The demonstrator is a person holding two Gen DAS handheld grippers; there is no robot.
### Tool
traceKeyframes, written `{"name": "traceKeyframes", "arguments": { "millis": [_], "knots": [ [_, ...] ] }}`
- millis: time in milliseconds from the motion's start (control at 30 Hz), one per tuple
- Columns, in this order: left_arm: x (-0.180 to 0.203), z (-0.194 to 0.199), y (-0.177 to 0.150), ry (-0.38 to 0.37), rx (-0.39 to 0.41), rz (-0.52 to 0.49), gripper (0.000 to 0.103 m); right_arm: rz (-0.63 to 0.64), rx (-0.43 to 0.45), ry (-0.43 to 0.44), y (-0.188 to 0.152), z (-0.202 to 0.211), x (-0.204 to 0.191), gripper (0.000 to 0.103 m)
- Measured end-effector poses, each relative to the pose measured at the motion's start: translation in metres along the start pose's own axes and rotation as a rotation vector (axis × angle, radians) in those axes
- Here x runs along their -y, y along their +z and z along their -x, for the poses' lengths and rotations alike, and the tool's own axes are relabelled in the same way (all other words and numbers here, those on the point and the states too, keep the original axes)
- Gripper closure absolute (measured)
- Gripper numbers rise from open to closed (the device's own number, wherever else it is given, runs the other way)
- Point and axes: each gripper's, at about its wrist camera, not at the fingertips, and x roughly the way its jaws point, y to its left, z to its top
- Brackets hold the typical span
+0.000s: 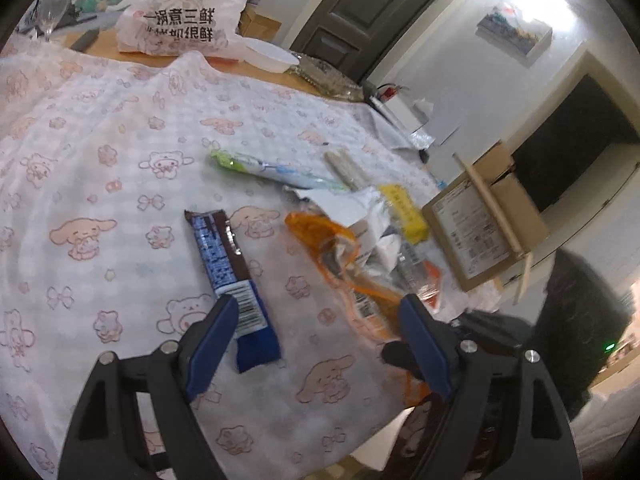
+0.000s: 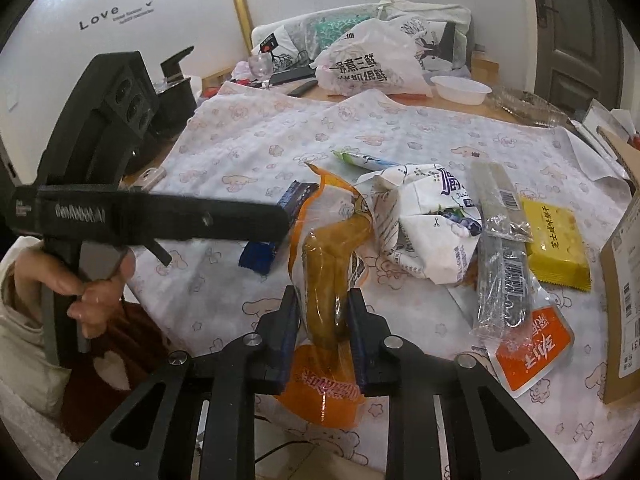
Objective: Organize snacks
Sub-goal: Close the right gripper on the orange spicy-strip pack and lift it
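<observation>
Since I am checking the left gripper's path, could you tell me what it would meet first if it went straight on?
Probably the blue snack bar, lying on the tablecloth by the left gripper's open fingers; depth is unclear.

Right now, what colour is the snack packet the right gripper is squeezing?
Orange, with a clear window, the orange packet; the right wrist view shows it best.

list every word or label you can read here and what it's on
"Love": wall; the small print beside it is too small to read.
"一锅煮三鲜": white plastic bag; its second line is cut off.
Yellow packet, orange pouch, white milk carton, box label: print too blurred.
</observation>
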Motion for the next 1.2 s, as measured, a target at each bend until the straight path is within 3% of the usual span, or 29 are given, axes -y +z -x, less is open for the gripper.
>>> {"name": "traceKeyframes", "arguments": {
  "millis": [67, 233, 400, 533, 633, 767, 867, 1200],
  "knots": [
    [0.0, -0.001, 0.001, -0.08, -0.007, 0.02, 0.023, 0.005, 0.0, 0.003, 0.0, -0.001, -0.001, 0.085],
    [0.015, -0.02, 0.0, -0.087, -0.06, -0.003, 0.025, 0.039, 0.003, 0.004, -0.002, -0.002, -0.009, 0.084],
    [0.022, -0.043, 0.0, -0.049, -0.106, 0.009, 0.047, 0.054, 0.016, 0.039, -0.006, -0.001, -0.012, 0.084],
    [0.025, -0.049, 0.004, -0.036, -0.102, 0.005, 0.054, 0.058, 0.021, 0.058, -0.007, 0.001, -0.01, 0.083],
    [0.031, -0.051, 0.004, -0.027, -0.098, -0.036, 0.066, 0.061, 0.019, 0.064, -0.008, 0.0, -0.008, 0.072],
    [0.033, -0.05, 0.003, -0.032, -0.093, -0.056, 0.069, 0.051, 0.01, 0.071, -0.009, -0.002, -0.006, 0.063],
    [0.034, -0.045, 0.002, -0.048, -0.079, -0.075, 0.074, 0.027, -0.006, 0.058, -0.008, -0.006, -0.002, 0.048],
    [0.034, -0.021, -0.005, -0.07, -0.026, -0.128, 0.079, -0.004, -0.048, 0.092, -0.009, -0.017, -0.003, 0.042]
  ]
}}
